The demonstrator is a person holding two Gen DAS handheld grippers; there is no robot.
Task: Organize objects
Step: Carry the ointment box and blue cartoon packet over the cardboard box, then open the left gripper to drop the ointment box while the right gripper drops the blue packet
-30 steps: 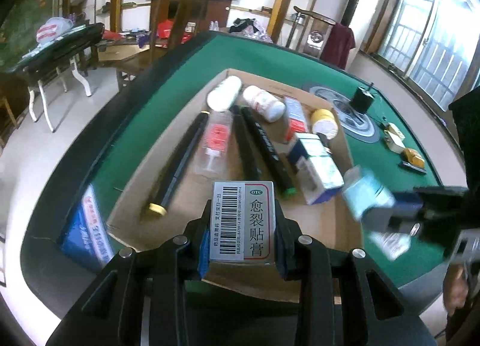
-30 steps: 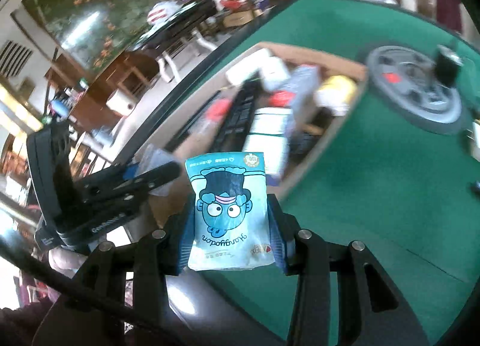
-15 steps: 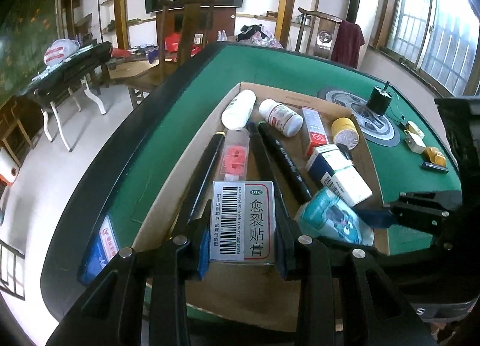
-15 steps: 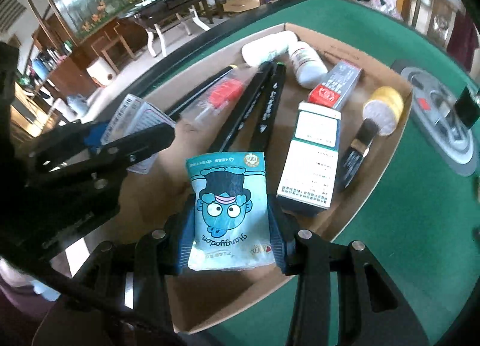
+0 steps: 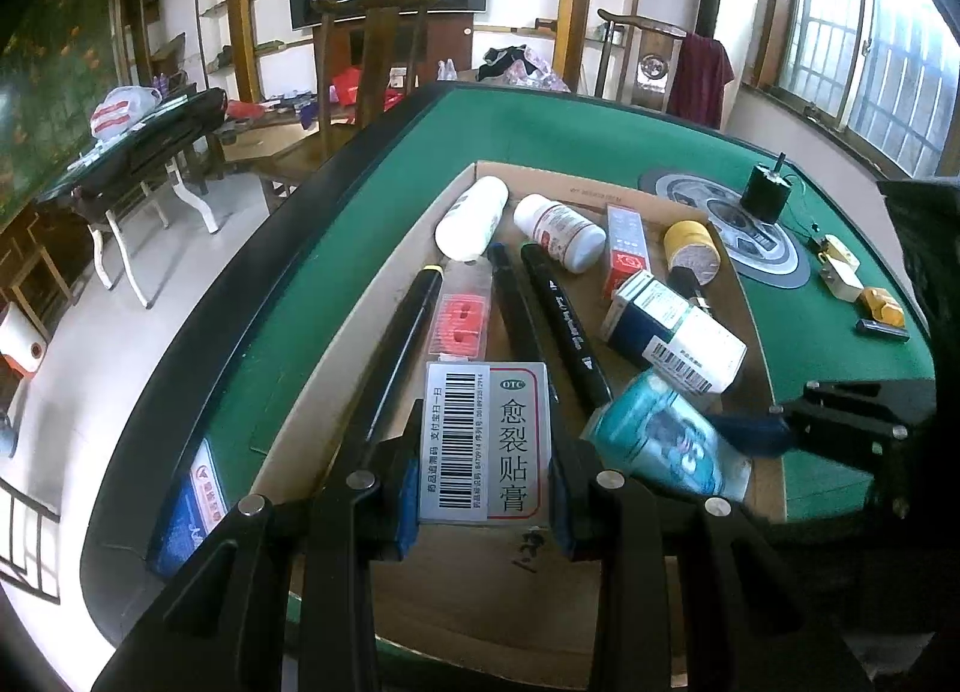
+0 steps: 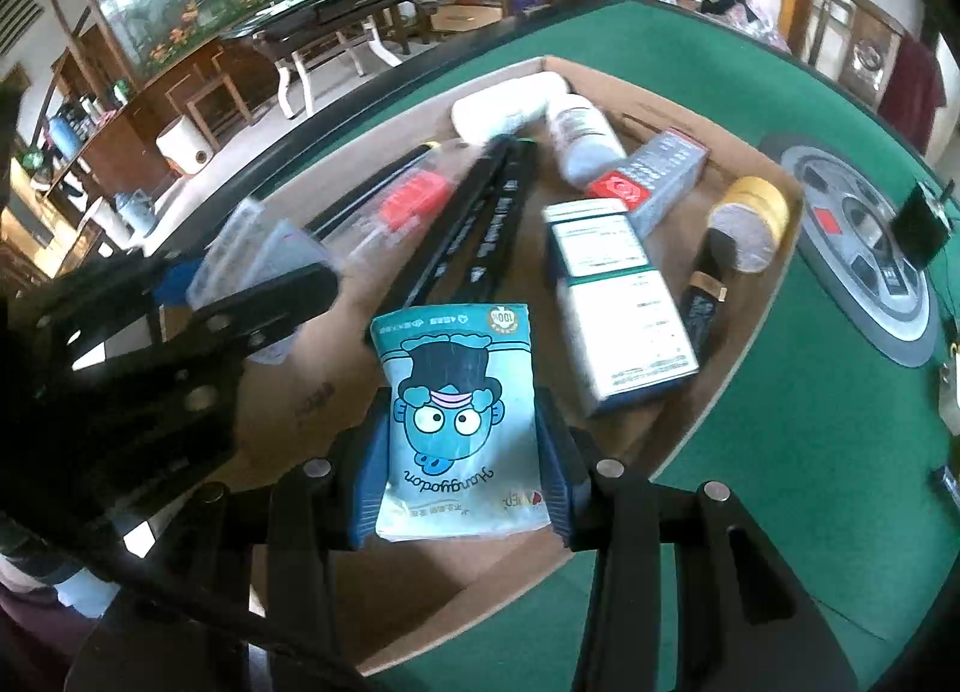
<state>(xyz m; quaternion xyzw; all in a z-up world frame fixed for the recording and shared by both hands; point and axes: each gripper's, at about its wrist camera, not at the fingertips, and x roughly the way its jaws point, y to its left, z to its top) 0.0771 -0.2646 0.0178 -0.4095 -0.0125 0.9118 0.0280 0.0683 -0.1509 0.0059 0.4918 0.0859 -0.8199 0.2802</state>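
Green table (image 5: 558, 134) under a cardboard tray (image 5: 468, 602) of markers (image 5: 564, 320), bottles (image 5: 561, 230), cartons (image 5: 678, 332). Left gripper (image 5: 485, 503) over tray's near end, pinching silver box (image 5: 485, 443). Right gripper (image 6: 461, 476) alongside, clamping blue packet (image 6: 461, 422).

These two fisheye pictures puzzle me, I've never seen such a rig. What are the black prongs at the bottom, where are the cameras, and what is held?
There is no robot: a person holds a two-finger gripper in each hand, each with a camera looking along its fingers. The prongs are those fingers. In the left wrist view, the left gripper clamps a silver medicine box. In the right wrist view, the right gripper clamps a blue cartoon packet. Both hang over a cardboard tray on a green table. The tray holds white bottles, black markers, boxes and a yellow tape roll.
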